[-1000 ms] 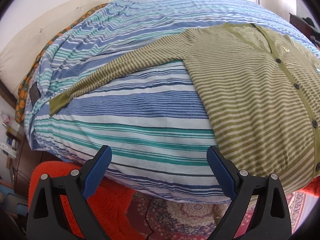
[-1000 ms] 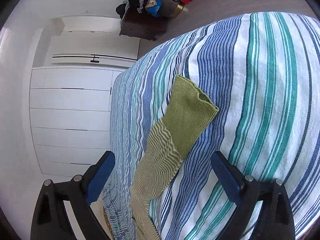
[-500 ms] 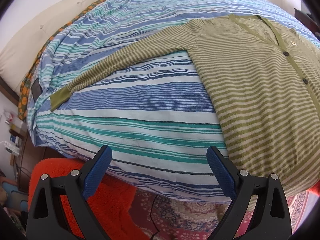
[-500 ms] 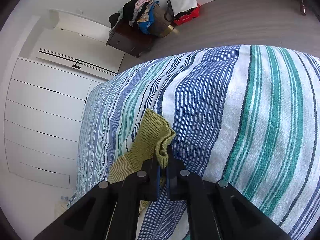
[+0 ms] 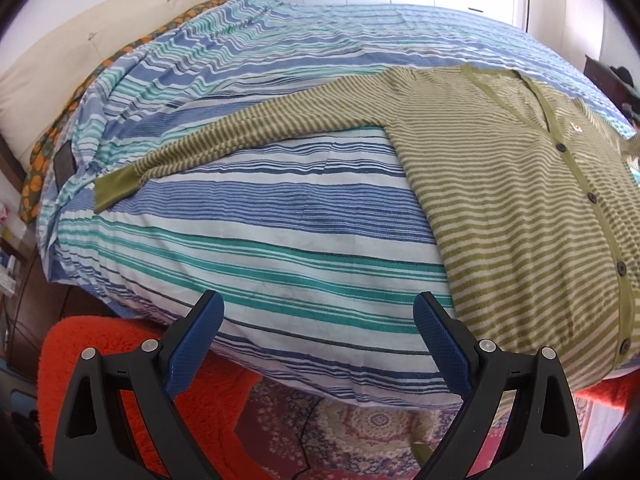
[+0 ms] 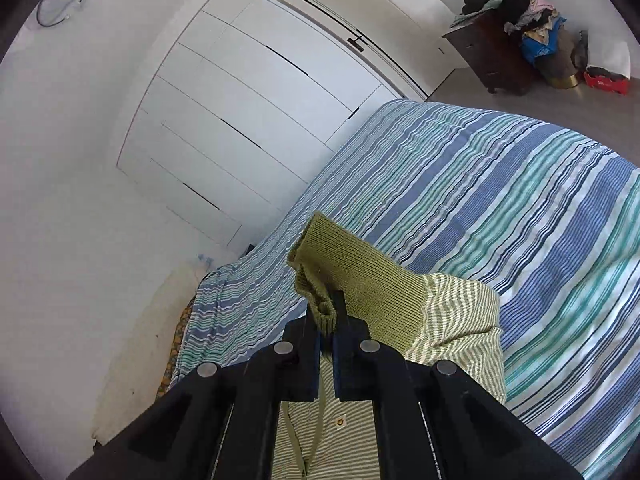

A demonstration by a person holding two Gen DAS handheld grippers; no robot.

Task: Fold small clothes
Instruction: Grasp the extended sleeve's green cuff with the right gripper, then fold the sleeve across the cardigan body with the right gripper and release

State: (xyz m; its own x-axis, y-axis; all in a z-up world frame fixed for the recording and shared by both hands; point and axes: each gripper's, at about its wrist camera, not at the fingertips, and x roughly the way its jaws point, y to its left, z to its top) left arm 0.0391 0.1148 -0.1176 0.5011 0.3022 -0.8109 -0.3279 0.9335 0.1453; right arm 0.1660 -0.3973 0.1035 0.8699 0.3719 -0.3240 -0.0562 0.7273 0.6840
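A: Left wrist view: a cardigan [image 5: 520,208] in olive and cream stripes is seen laid flat on the bedspread [image 5: 280,216], buttoned, with a plain olive placket, dark buttons and a small pale label beside the neckline. One sleeve is stretched out away from the body, ending in a solid olive cuff [image 5: 116,190].

B: Fingers noted?

A: Left gripper [image 5: 316,322] is held spread apart, nothing between the blue pads, at the near edge of the bedspread just beside the cardigan's hem. Right gripper [image 6: 328,320] is clamped on the other cuff [image 6: 352,276], which is lifted above the cardigan's front; the striped sleeve is draped from it.

B: Surface and room?

A: Bedspread is striped blue, teal and white, lightly wrinkled. An orange-patterned sheet and a cream headboard [image 5: 80,52] are seen beyond the outstretched sleeve. An orange fluffy rug [image 5: 120,360] and a patterned carpet [image 5: 352,428] lie below the cardigan's hem. White wardrobe doors [image 6: 248,112] are recorded past the bed, and a dark dresser [image 6: 492,56] piled with clothes stands far from the cardigan.
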